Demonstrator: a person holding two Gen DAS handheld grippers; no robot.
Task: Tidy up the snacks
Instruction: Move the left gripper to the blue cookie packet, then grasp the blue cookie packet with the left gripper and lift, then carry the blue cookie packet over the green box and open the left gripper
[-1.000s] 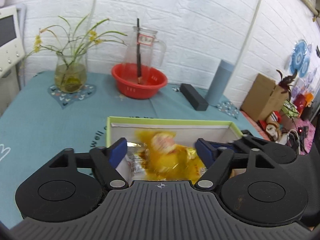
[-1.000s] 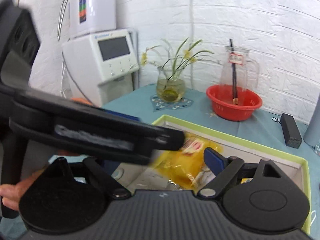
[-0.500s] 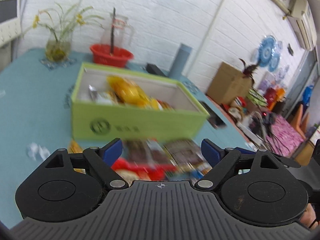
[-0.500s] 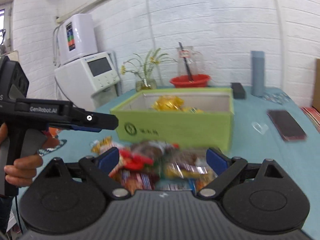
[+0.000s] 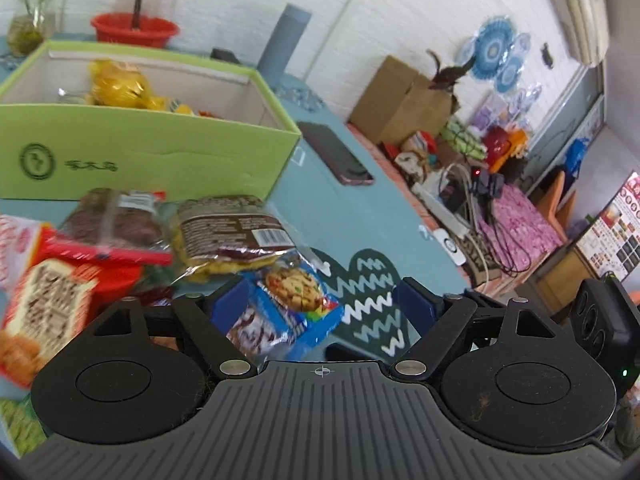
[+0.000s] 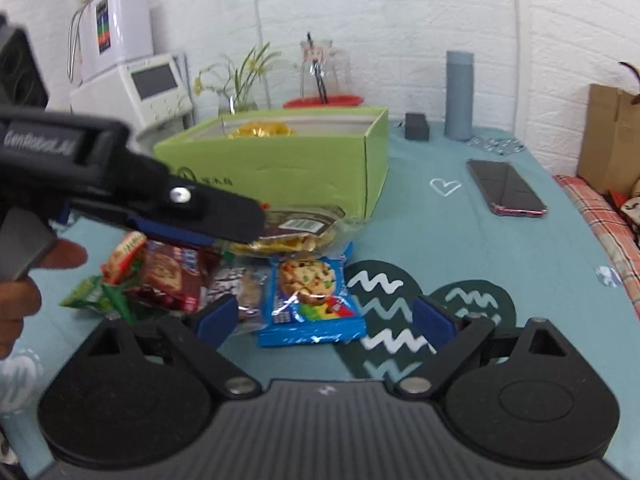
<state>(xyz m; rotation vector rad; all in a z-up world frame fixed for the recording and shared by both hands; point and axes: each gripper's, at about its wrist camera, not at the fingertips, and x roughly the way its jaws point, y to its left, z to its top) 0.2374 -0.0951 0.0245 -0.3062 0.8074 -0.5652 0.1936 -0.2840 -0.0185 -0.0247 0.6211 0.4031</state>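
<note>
Snacks (image 6: 224,276) lie heaped on the teal table (image 6: 500,264) before the green box (image 6: 288,168) — the blue cookie packet (image 6: 312,300) sits between the right gripper (image 6: 324,320)'s wide jaws, untouched. Left gripper (image 5: 320,304) — jaws wide too, empty — hovers above the pile.

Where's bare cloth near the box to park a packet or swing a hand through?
Bare cloth lies between the green box and the phone, around the white heart print. Crowded: in front of the box, where the snack pile and the blue cookie packet lie. Inside, the box shows room right of the yellow bag.
</note>
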